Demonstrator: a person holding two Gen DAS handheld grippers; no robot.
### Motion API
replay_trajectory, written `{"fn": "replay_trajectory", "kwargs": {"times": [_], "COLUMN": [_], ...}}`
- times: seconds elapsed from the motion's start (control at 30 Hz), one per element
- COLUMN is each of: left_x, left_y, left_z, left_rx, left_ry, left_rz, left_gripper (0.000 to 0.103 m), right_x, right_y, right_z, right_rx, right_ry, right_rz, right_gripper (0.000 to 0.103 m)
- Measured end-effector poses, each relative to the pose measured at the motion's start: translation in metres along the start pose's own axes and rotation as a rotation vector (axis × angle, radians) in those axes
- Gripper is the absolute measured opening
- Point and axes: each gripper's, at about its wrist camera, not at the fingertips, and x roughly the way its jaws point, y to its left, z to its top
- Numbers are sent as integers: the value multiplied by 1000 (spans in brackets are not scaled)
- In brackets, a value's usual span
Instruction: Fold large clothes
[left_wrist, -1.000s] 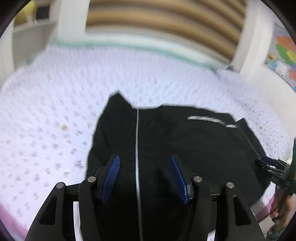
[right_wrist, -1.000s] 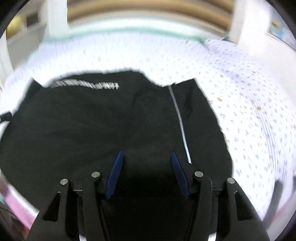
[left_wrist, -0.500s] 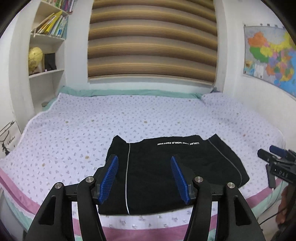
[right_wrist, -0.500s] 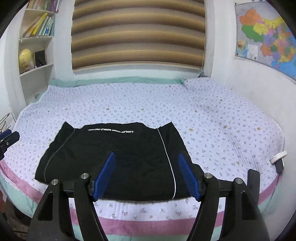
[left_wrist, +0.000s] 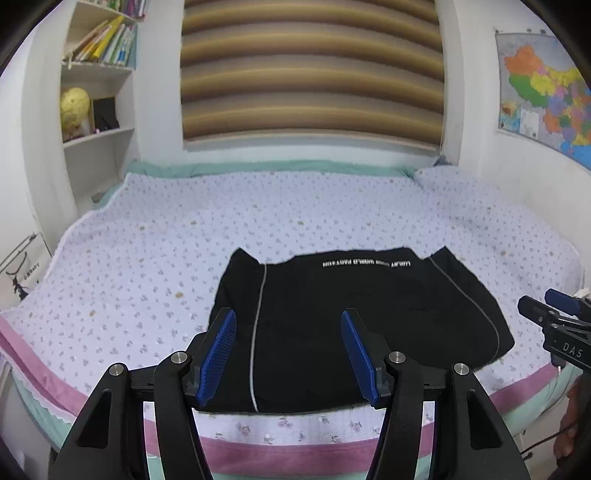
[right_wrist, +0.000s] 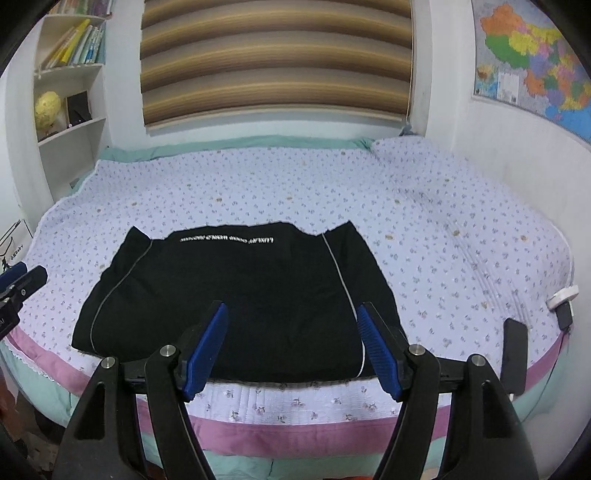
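- The room is bright, with soft, even light. You cannot see a lamp.
- The striped blind (left_wrist: 312, 74) far ahead of the left gripper (left_wrist: 288, 354) lets no strong light through.
- The white walls look a little washed out.
- Shadows are very faint; only a thin dark line shows under the near edge of the black garment (right_wrist: 236, 295).
- The black garment is so dark that its folds hardly show.
- Both pictures bend like a fishbowl: the bed (left_wrist: 147, 258) edge curves, and the corners go black.
- The wall map (right_wrist: 532, 55), up and right of the right gripper (right_wrist: 291, 349), looks stretched.
- Far things are slightly soft. The white letters on the garment are fuzzy.
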Motion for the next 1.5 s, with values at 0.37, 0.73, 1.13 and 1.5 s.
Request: {"fn": "replay_trajectory", "kwargs": {"times": [0.37, 0.73, 1.13, 1.5], "left_x": [38, 44, 44, 46], "left_y": [-14, -16, -14, -15], "left_z": [-9, -13, -16, -18], "left_rx": [28, 39, 38, 41], "left_ry": [76, 98, 106, 117], "left_rz": [-18, -31, -31, -32], "left_gripper": [61, 61, 61, 60], "right_x": [36, 50, 51, 56], "right_y": [2, 10, 17, 16], "right_z": [-4, -8, -10, -12], "right_rx": [9, -13, -18, -5], "right_ry": [68, 100, 106, 125], "right_rz": [-5, -6, 3, 11], "right_gripper": [74, 74, 74, 74]}}
